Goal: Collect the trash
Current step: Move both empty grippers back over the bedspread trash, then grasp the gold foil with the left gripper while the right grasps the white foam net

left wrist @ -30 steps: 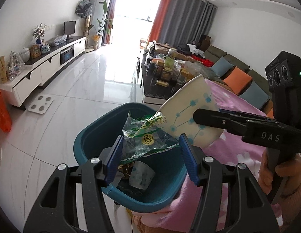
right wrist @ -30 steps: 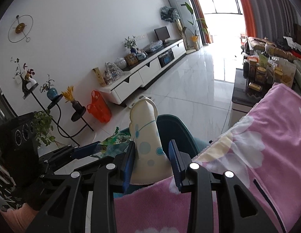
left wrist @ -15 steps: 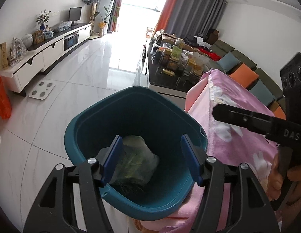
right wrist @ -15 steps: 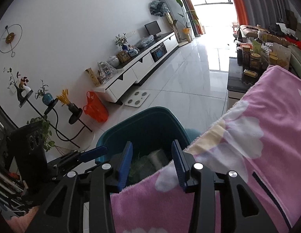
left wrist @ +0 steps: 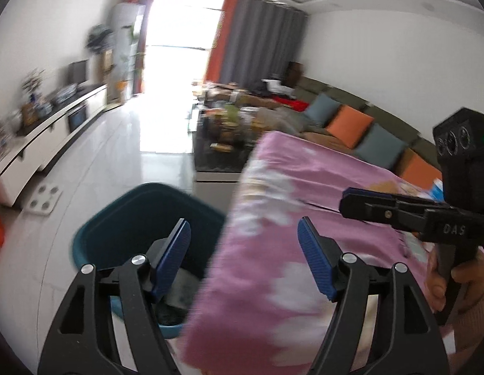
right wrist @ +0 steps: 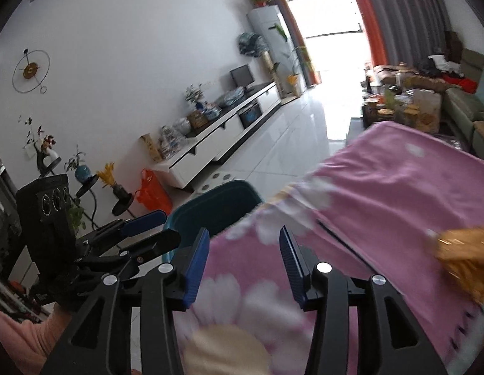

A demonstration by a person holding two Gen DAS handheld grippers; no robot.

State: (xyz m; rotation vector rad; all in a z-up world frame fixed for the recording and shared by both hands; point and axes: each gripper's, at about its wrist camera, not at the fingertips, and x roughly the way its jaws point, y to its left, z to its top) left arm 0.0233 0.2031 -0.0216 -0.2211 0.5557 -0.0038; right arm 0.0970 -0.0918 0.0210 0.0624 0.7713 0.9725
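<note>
Tools, left (left wrist: 243,254) and right (right wrist: 243,265), are gaping empty beside the bin (left wrist: 117,215); judging next, reaching squarely for the golden wrapper (right wrist: 464,256).

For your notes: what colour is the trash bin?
Dark teal trash bin; clearest in the left wrist view.

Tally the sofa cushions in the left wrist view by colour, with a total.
Orange cushions: 2
Grey-blue cushions: 2
Total: 4, lined up along the sofa behind the pink blanket. More may be hidden behind the right gripper.
</note>
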